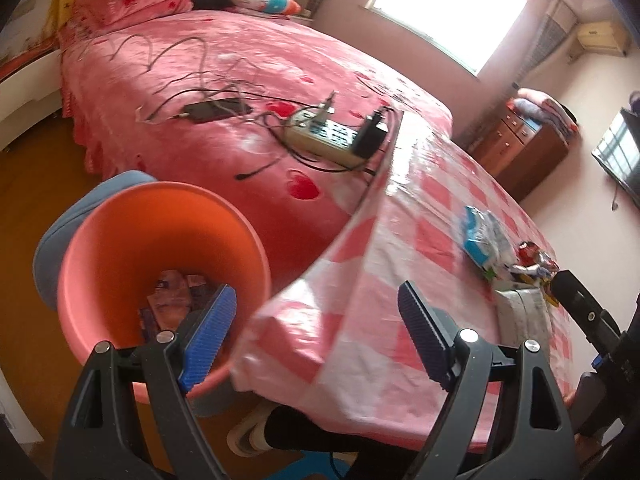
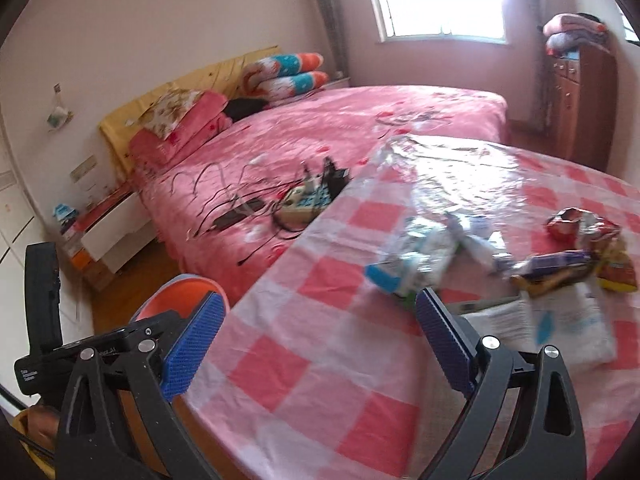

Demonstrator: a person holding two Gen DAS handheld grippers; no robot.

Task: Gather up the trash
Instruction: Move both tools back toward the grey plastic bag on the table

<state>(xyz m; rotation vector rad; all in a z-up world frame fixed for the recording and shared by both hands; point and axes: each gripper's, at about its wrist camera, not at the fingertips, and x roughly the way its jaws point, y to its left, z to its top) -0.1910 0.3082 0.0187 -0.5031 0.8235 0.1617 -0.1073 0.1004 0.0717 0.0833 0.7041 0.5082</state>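
No print on the wrappers (image 2: 560, 264) is readable to me — they lie near the table (image 2: 320, 360) edge's right end. Both my claws, left gripper (image 1: 316, 320) and right gripper (image 2: 320, 328), gape wide, empty. Orange bin (image 1: 160, 248) stands beside the table's corner, wrappers inside.

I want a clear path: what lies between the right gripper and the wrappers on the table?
In the right wrist view, only bare checked tablecloth lies between the open right gripper and the wrappers.
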